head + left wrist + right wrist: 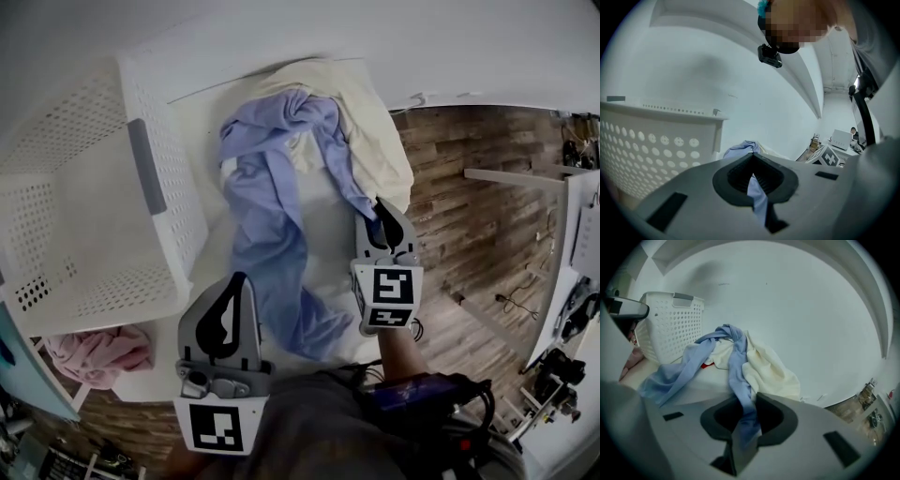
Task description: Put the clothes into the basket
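Both grippers are clamped on the same blue shirt [272, 234]: the left gripper [232, 281] pinches a fold at its near end, and the right gripper [384, 208] grips a long strand. The head view shows the shirt sprawled on the white table [326, 225] beside the white basket [145, 164], with a cream garment [366, 122] behind it and a pink garment [98, 352] by the basket's near corner. Only the right gripper view catches a red scrap [707, 364] under the pile, maybe another garment.

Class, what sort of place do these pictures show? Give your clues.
Probably a lab or workshop room staged for laundry sorting: a white perforated basket and a blue garment on a white table, plank floor, and cabled equipment along the right edge.
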Motion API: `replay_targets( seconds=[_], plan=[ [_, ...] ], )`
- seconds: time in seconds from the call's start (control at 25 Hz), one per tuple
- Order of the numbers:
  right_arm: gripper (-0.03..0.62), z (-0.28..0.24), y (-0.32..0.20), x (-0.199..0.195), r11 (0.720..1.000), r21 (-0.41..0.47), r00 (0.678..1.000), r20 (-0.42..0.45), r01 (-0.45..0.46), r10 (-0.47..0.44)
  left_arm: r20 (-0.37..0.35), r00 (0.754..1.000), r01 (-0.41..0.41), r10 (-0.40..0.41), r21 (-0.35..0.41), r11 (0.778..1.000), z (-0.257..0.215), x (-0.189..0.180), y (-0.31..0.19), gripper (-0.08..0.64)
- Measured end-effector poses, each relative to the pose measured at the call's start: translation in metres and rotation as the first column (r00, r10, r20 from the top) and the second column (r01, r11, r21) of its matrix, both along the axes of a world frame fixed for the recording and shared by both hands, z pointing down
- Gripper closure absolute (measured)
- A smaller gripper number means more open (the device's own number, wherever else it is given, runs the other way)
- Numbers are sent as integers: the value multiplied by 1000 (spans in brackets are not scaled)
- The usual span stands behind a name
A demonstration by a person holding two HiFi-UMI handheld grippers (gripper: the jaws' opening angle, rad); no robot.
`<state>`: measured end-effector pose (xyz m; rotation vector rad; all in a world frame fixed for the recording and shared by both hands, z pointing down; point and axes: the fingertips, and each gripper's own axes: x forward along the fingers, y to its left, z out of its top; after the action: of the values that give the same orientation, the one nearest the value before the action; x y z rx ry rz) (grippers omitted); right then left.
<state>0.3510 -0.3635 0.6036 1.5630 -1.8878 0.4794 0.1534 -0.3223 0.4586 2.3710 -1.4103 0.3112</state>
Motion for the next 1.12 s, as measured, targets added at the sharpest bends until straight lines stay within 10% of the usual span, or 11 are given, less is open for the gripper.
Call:
replay_targets(
  seconds=[0.6,1.12],
  plan=[
    [565,-65,52,-59,985,141,989,92,100,-113,-19,999,32,-31,73,997,-36,-27,57,552],
    [566,-108,208,-144,961,190,962,145,201,-230,-40,998,49,-41,215,975,-92,-81,179,552]
  ],
)
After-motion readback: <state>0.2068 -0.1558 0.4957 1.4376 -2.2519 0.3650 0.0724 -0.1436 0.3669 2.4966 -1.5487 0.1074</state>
